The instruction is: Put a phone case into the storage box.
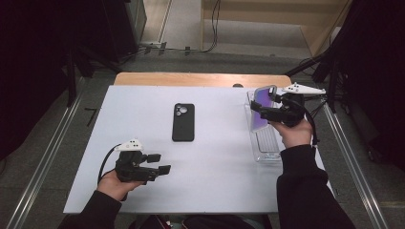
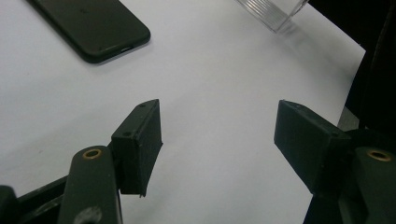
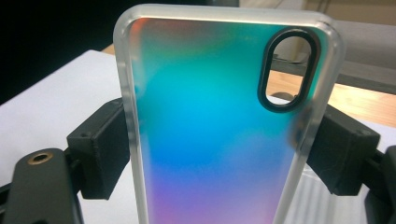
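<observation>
I count one black phone (image 1: 183, 122) at the frame's centre, one iridescent phone case (image 3: 219, 130) and one clear tray (image 1: 265, 148) at right, and two grippers: left gripper (image 1: 158, 163), right gripper (image 1: 261, 111).

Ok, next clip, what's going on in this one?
A person works at a white table with a hand-held gripper in each hand. The right hand-held gripper is clamped across the sides of an iridescent phone case, holding it upright above a clear plastic tray at the table's right edge. The left hand-held gripper hovers open and empty near the front edge. A black phone lies face down mid-table, untouched.
</observation>
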`<state>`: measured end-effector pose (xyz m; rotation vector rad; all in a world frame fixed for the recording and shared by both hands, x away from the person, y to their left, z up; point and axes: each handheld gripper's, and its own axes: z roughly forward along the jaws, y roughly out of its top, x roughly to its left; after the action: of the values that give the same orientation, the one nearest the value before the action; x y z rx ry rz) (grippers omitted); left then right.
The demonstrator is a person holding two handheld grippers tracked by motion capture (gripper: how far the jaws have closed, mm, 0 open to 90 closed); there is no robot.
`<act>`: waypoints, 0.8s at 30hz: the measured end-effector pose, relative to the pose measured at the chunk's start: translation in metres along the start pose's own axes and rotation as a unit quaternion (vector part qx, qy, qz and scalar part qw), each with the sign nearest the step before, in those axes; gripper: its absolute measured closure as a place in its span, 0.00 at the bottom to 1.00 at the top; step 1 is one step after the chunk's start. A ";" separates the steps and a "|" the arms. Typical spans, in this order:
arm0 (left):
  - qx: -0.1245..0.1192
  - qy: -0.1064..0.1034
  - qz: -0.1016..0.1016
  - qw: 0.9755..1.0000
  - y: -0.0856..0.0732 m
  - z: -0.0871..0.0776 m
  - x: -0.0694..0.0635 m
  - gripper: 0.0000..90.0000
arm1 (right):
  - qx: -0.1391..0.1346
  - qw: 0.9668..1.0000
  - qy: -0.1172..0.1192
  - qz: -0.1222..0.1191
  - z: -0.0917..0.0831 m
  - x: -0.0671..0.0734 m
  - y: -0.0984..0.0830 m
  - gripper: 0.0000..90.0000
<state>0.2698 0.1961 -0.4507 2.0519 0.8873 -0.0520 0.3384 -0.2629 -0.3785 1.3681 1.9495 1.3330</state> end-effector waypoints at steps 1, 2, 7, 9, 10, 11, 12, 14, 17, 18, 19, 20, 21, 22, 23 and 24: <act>0.002 0.000 0.000 1.000 0.000 0.000 0.000 0.36 | -0.001 1.000 -0.005 0.002 0.001 -0.002 0.000 0.16; 0.002 0.001 -0.001 1.000 -0.001 0.000 0.000 0.36 | -0.001 1.000 -0.010 0.005 0.002 -0.004 0.001 0.16; -0.007 0.004 -0.002 1.000 -0.001 -0.004 -0.001 0.36 | -0.006 0.999 -0.042 0.019 0.006 -0.013 0.003 0.16; -0.008 0.006 -0.003 1.000 -0.001 -0.005 -0.001 0.36 | -0.005 0.999 -0.049 0.023 0.009 -0.016 0.004 0.16; -0.008 0.006 -0.003 1.000 -0.001 -0.005 -0.001 0.36 | -0.004 0.998 -0.053 0.020 0.011 -0.017 0.004 0.16; -0.008 0.006 -0.003 1.000 -0.001 -0.005 -0.001 0.36 | -0.001 0.998 -0.058 0.019 0.014 -0.018 0.005 0.16; -0.007 0.005 -0.003 1.000 -0.001 -0.004 -0.001 0.36 | -0.001 0.998 -0.061 0.018 0.016 -0.019 0.006 0.16; -0.005 0.006 -0.003 1.000 -0.001 -0.004 -0.001 0.36 | -0.002 0.998 -0.065 0.025 0.020 -0.022 0.008 0.16; -0.005 0.006 -0.004 1.000 -0.001 -0.004 -0.001 0.36 | -0.002 0.997 -0.071 0.030 0.026 -0.027 0.010 0.16; -0.006 0.005 -0.004 1.000 -0.001 -0.003 -0.001 0.36 | -0.002 0.997 -0.074 0.035 0.028 -0.029 0.010 0.16; -0.005 0.006 -0.003 1.000 -0.001 -0.003 0.000 0.36 | -0.001 0.996 -0.080 0.035 0.031 -0.033 0.011 0.16; -0.004 0.006 -0.003 1.000 -0.001 -0.003 0.000 0.36 | 0.000 0.996 -0.080 0.035 0.033 -0.034 0.012 0.16; -0.005 0.006 -0.004 1.000 -0.001 -0.003 0.000 0.36 | 0.003 0.996 -0.085 0.037 0.036 -0.037 0.013 0.16; -0.005 0.006 -0.005 1.000 -0.001 -0.002 0.000 0.36 | 0.004 0.995 -0.089 0.036 0.039 -0.039 0.013 0.16; -0.005 0.005 -0.004 1.000 -0.001 -0.002 0.000 0.36 | 0.006 0.995 -0.093 0.037 0.041 -0.041 0.014 0.16; -0.005 0.005 -0.003 1.000 -0.001 -0.002 0.000 0.36 | 0.008 0.995 -0.096 0.039 0.043 -0.042 0.014 0.16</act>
<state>0.2688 0.1976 -0.4499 2.0424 0.8991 -0.0412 0.3959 -0.2790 -0.3935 1.5325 1.7992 1.1737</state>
